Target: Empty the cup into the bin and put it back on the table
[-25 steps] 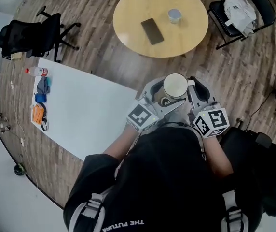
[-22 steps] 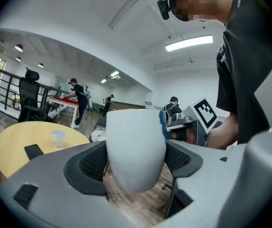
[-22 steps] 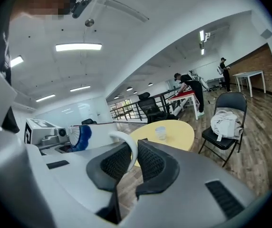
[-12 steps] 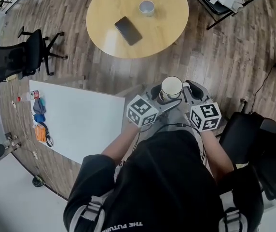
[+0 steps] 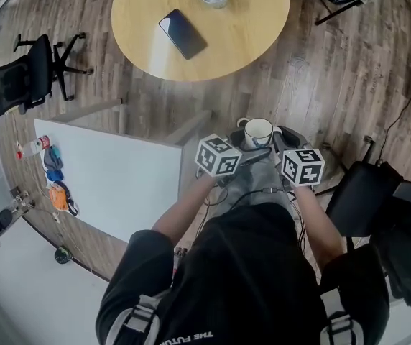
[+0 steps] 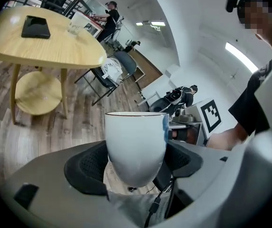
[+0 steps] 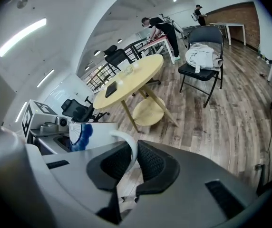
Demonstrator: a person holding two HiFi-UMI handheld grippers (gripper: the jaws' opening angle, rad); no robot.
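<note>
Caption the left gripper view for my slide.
Left gripper clamps an upright white cup by its body, round wooden table behind.

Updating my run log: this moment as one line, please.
left gripper: shut on white mug body | right gripper: shut on its handle | mug: upright, held in air

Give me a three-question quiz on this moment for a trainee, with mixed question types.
1. True or false: the left claw is shut on the body of the white cup.
2. Which part of the cup does the right claw pinch? A rim; B handle; C base.
3. Fill in: the dark phone lies on the round ___.
Key: 1 true. 2 B. 3 table.
</note>
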